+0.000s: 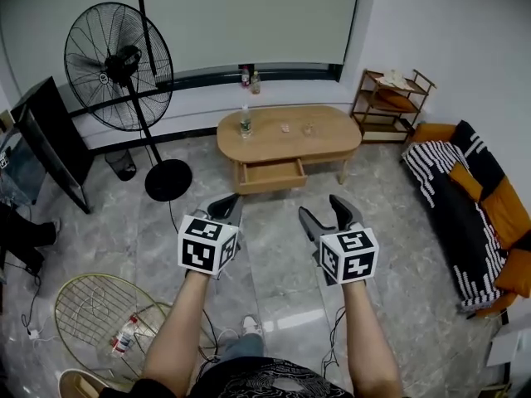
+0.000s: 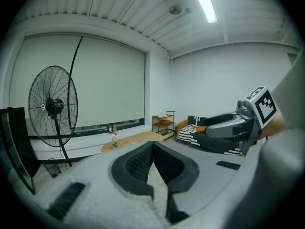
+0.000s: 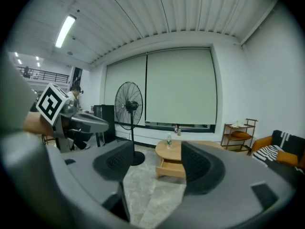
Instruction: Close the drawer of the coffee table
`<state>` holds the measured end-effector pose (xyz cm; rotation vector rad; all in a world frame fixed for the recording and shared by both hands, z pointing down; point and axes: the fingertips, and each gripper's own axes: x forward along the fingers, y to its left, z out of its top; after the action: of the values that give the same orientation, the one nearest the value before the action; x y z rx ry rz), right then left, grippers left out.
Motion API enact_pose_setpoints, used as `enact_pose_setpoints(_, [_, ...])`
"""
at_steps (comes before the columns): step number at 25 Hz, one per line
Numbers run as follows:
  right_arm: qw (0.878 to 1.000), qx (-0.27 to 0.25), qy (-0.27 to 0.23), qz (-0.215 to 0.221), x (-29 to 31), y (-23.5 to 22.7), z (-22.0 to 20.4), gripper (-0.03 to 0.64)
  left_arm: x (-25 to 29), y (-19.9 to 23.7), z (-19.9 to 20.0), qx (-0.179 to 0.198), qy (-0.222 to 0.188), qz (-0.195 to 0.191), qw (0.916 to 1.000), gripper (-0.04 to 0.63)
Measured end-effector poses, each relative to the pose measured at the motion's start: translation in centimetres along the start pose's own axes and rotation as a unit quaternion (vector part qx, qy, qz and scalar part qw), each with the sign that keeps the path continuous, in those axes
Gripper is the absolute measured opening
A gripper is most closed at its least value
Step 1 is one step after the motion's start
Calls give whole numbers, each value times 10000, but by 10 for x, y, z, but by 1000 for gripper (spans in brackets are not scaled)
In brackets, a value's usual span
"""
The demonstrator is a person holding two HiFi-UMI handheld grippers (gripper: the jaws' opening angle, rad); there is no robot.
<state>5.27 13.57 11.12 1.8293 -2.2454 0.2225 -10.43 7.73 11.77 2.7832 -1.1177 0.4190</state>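
Note:
The oval wooden coffee table point(image 1: 289, 131) stands across the room under the window, with its drawer point(image 1: 271, 175) pulled out toward me. Both grippers hang in the air well short of it, over the marble floor. My left gripper point(image 1: 226, 208) has its jaws together with nothing between them; in the left gripper view its pads point(image 2: 152, 144) meet at the tips. My right gripper point(image 1: 326, 210) stands open and empty. The right gripper view looks between the spread jaws point(image 3: 158, 151) at the open drawer point(image 3: 171, 168) and the table point(image 3: 177, 151) top.
A tall black standing fan point(image 1: 124, 73) and its round base stand left of the table. A striped black and orange sofa point(image 1: 473, 197) runs along the right. A small wooden shelf point(image 1: 390, 106) sits at the back right. A bottle point(image 1: 246, 123) stands on the table. A gold wire chair point(image 1: 99, 313) is near my left.

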Motion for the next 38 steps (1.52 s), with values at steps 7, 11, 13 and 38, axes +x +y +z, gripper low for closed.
enact_pose_setpoints(7, [10000,16,43,-12,74,-12,23,337,50,56,17,57,51,-65,9999,2])
enact_pose_setpoints(11, [9999,35,101,-2,106,-5,27,337,61,85,15,13,93,-71,9999,2])
enact_pose_setpoints(13, [9999,76,106,-1,118,-3,31,337,66,97,15,-22,106,-80,9999,2])
enact_pose_setpoints(38, [9996,158,-113,185,235,-70,46,341,174,157,29,111,196,129,9997,2])
